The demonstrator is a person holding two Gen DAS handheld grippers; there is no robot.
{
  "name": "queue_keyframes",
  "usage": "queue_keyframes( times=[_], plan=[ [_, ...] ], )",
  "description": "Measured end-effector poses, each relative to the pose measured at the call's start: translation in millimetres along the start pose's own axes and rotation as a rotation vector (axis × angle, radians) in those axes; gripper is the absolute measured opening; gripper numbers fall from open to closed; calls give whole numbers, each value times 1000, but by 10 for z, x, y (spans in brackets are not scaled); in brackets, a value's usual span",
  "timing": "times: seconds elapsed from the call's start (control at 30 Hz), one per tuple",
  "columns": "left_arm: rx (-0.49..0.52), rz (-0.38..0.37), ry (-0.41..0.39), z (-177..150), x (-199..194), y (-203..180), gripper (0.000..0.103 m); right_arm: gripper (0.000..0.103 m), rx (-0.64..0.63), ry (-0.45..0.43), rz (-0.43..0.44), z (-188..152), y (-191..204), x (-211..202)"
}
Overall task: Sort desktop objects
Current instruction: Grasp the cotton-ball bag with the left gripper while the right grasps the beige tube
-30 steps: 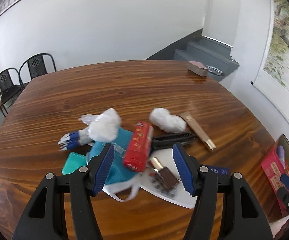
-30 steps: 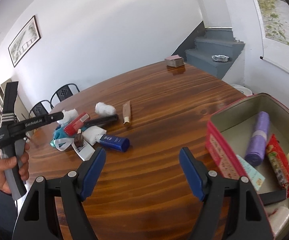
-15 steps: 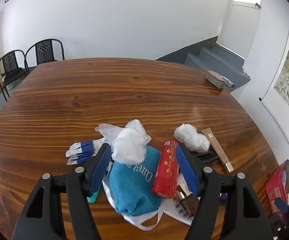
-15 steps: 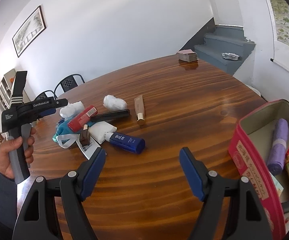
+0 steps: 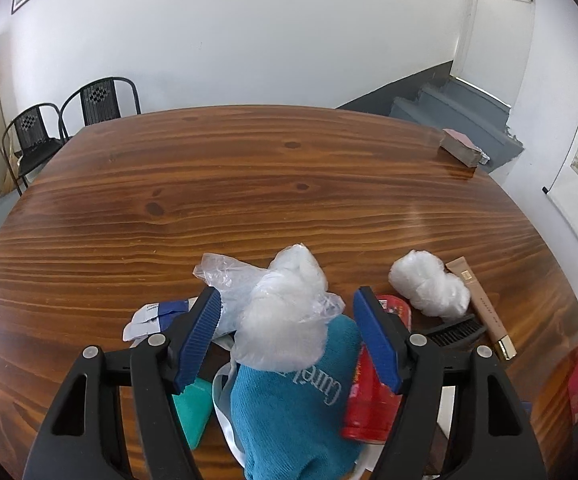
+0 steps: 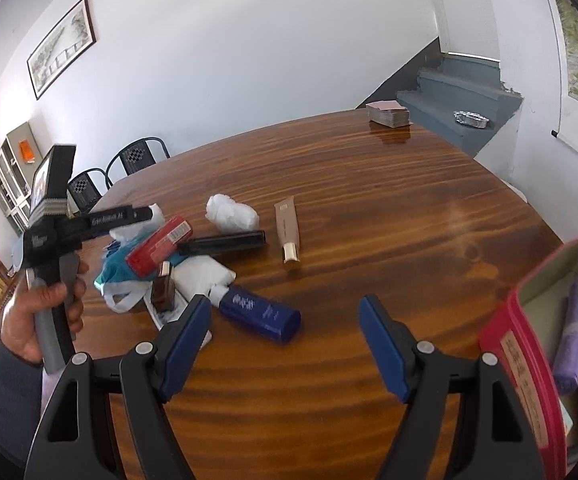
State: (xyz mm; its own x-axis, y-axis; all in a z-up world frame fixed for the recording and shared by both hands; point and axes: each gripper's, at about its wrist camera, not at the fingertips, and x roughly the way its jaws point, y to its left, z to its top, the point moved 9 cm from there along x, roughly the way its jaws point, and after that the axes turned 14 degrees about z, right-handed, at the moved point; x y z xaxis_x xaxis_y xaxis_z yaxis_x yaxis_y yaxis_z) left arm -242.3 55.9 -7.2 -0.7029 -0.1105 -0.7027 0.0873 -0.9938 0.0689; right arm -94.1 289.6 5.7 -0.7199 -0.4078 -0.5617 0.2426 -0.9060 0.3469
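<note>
A pile of objects lies on the wooden table [image 5: 249, 184]. My left gripper [image 5: 289, 312] is open, its jaws on either side of a white plastic-wrapped bundle [image 5: 285, 320] that rests on a blue cloth [image 5: 297, 408]. A red tube [image 5: 373, 392], a black comb [image 5: 457, 330], a beige tube [image 5: 485, 312] and a second white bundle [image 5: 429, 288] lie to its right. My right gripper [image 6: 285, 324] is open and empty above the table, just behind a blue bottle [image 6: 261, 312]. The left gripper [image 6: 129, 216] also shows in the right wrist view, over the pile.
A red box [image 6: 529, 344] with a purple roll [image 6: 575, 340] and other items stands at the right edge. A deck of cards [image 6: 389, 114] lies at the table's far edge. A teal case [image 5: 193, 408], blue-white packets [image 5: 157, 316] and a small brown bottle [image 6: 164, 286] sit in the pile. Chairs [image 5: 69, 120] stand beyond the table.
My left gripper has moved forward and left over the pile, from around the red tube to around the white bundle. My right gripper has swung left toward the blue bottle, away from the red box.
</note>
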Motion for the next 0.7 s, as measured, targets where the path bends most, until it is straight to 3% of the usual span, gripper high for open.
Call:
queue_keyframes(
  times=[0.03, 0.13, 0.3, 0.37, 0.43, 0.5, 0.7],
  plan=[
    [3, 11, -9, -6, 8, 12, 72, 80, -2, 2, -12, 35, -17, 47],
    [16, 31, -14, -32, 20, 50, 38, 80, -10, 16, -39, 103, -68, 199],
    [17, 39, -41, 2, -57, 95, 37, 80, -20, 58, -80, 157, -187, 510],
    [10, 31, -52, 34, -112, 111, 37, 74, -28, 80, -100, 165, -232, 630],
    [3, 28, -65, 69, -163, 120, 37, 60, -26, 108, -102, 161, -264, 742],
    [-1, 25, -74, 101, -213, 122, 37, 55, -30, 128, -103, 177, -284, 846],
    [-1, 23, -65, 88, -231, 104, 37, 55, -55, 176, -100, 228, -287, 1104]
  ],
)
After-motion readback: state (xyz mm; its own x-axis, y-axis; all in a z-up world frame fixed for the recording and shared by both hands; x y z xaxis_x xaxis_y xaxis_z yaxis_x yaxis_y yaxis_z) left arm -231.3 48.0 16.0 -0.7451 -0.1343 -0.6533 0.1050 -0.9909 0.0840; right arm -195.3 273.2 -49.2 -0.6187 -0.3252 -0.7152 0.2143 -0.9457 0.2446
